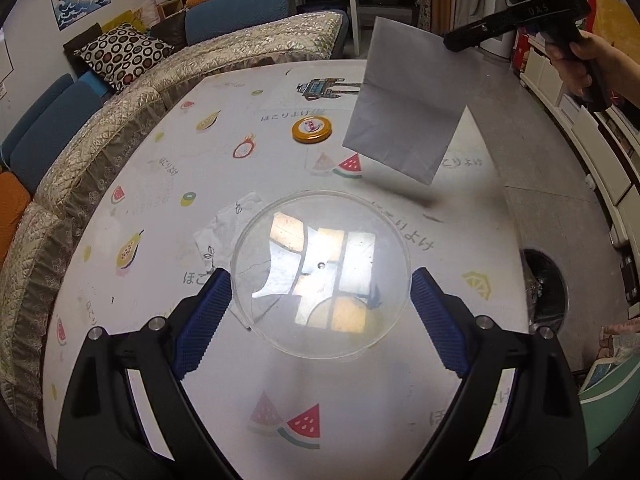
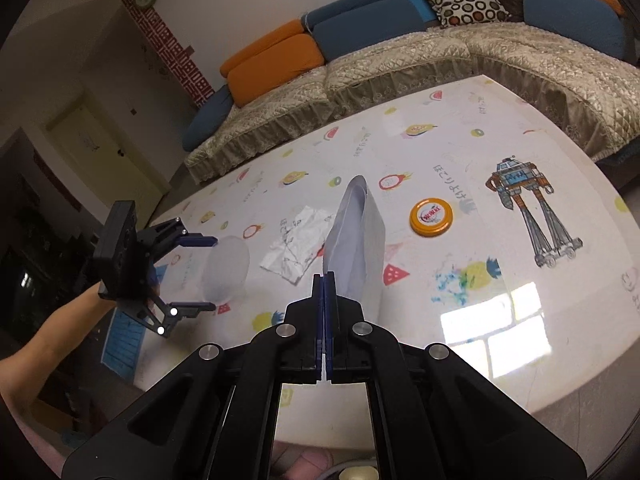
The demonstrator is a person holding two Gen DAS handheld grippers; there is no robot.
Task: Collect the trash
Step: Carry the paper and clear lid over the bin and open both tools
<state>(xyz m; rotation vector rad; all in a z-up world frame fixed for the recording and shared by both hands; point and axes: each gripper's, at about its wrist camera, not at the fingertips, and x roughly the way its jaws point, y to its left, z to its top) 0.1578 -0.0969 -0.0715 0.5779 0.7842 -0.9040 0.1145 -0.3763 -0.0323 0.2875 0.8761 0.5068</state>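
A large sofa [image 2: 440, 68] with a quilted beige cover and blue and orange cushions curves around the far side of the scene. In front of it stands a white table [image 1: 200, 184] whose glossy cover is printed with fruit pictures and a cartoon robot.

Above the table, the left gripper [image 1: 320, 300] grasps a clear round plastic lid [image 1: 320, 276]. Its blue ribbed fingers [image 1: 204, 312] press against opposite edges of the lid, which is lifted off the table and reflects window light. In the right wrist view the same lid [image 2: 226, 268] appears as a pale disc between the left gripper's [image 2: 212, 274] fingers.

The right gripper [image 2: 325, 280], held in a person's hand [image 1: 576, 60], is clenched on the corner of a grey paper sheet [image 1: 408, 108]. The sheet hangs in the air above the table's far right part, creased across its middle. From the right wrist view the sheet [image 2: 356, 240] rises edge-on from the closed jaws.

A crumpled white wrapper [image 2: 298, 244] lies flat on the table, between the two grippers and below the lid. A small round jar lid [image 1: 311, 129], orange-rimmed with a white label, rests on the table near the robot picture. A dark round bin [image 1: 544, 284] sits on the floor just beside the table's right edge.
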